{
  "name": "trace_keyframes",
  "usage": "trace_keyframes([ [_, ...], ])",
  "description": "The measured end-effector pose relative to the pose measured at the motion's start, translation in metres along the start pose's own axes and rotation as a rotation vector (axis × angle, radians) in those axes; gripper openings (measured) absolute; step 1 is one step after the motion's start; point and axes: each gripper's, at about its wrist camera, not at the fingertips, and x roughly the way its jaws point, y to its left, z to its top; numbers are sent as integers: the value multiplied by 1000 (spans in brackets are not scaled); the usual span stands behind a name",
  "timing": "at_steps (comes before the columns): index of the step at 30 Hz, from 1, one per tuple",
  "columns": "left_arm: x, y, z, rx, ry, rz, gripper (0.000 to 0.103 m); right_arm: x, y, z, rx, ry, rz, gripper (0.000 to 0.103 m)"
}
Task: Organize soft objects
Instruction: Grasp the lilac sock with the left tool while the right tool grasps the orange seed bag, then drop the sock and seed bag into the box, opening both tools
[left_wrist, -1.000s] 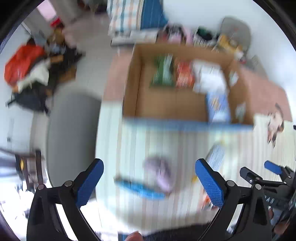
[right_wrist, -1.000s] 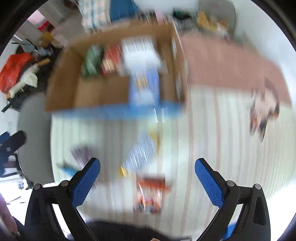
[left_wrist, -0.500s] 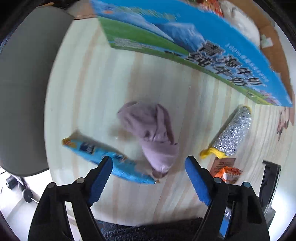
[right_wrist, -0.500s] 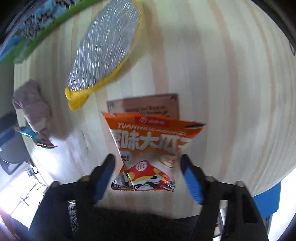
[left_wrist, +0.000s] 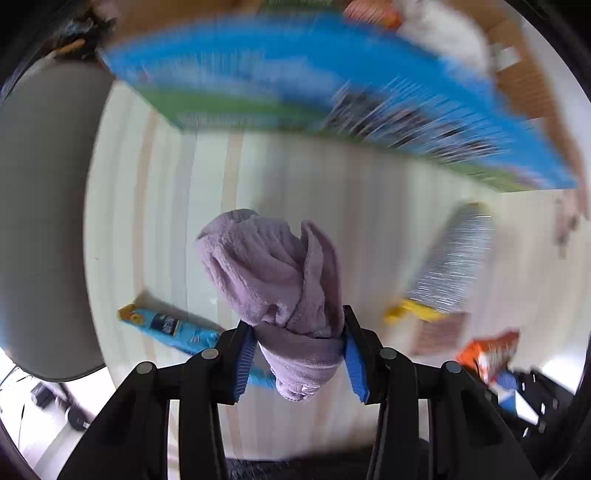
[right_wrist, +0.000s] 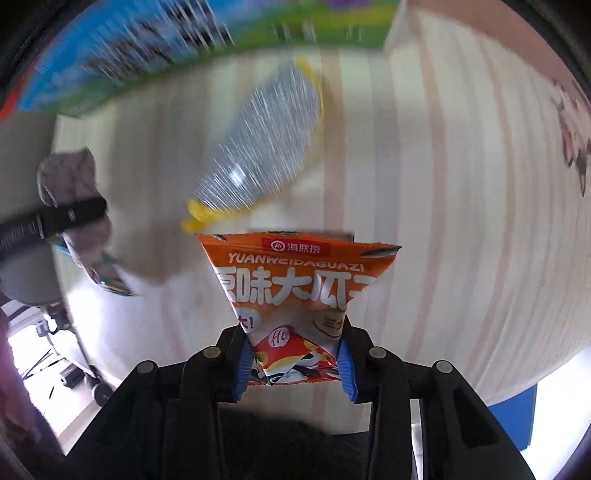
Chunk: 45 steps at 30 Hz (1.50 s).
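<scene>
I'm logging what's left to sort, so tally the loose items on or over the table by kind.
Cloths: 1, purple cloth
Snack packets: 2, orange packet, blue packet
Scrubbers: 1, silver scrubber
Total: 4

Fluffy, matt lilac cloth (left_wrist: 280, 273) pinched in the left claw (left_wrist: 298, 354), blue ribbed pads (plastic or rubber, hard to tell) on matt black arms. Glossy printed orange foil packet (right_wrist: 299, 291) in the right claw (right_wrist: 295, 360). Pale, smooth striped-wood tabletop (right_wrist: 461, 221). Sparkly silver scrubber (right_wrist: 262, 151), yellow-edged. Glossy blue wrapper (left_wrist: 173, 328).
</scene>
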Motion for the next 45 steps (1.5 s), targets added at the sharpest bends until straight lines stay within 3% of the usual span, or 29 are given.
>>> trace_keyframes([
  [4,-69,-18,6,66,-96,-66,40,-77,9,19,-54,-108,72,40],
  [7,-115,-23,35,117,-155,-98,40,-129,18,42,-82,-173,121,40],
  [9,-128,-15,57,143,-172,-81,40,-158,23,63,-101,-211,138,40],
  [12,-125,-4,96,132,-134,-93,40,-180,39,104,-124,-245,126,40],
  [17,-90,5,166,100,14,-116,40,-164,65,162,-98,-172,146,40],
  [23,-28,4,214,92,197,-156,40,-113,77,213,-82,-84,99,40],
  [29,21,8,225,53,319,-188,40,-75,79,237,-70,-27,65,40],
  [34,34,8,223,39,333,-177,43,-63,80,245,-81,-6,7,41],
  [35,31,10,222,24,324,-169,44,-61,79,247,-80,6,4,43],
  [36,27,14,219,19,315,-166,46,-60,78,248,-75,22,10,53],
  [37,23,15,220,19,302,-162,55,-62,75,247,-66,29,19,64],
  [38,17,16,220,25,280,-157,65,-64,74,248,-66,19,15,89],
  [39,12,14,220,29,263,-157,83,-70,73,247,-73,2,3,97],
  [40,5,15,219,31,241,-157,88,-77,73,246,-81,-20,-17,97],
  [42,-10,14,216,46,211,-151,89,-93,70,243,-86,-48,-49,97],
  [45,-36,10,209,79,152,-135,101,-113,66,239,-71,-73,-29,103],
])
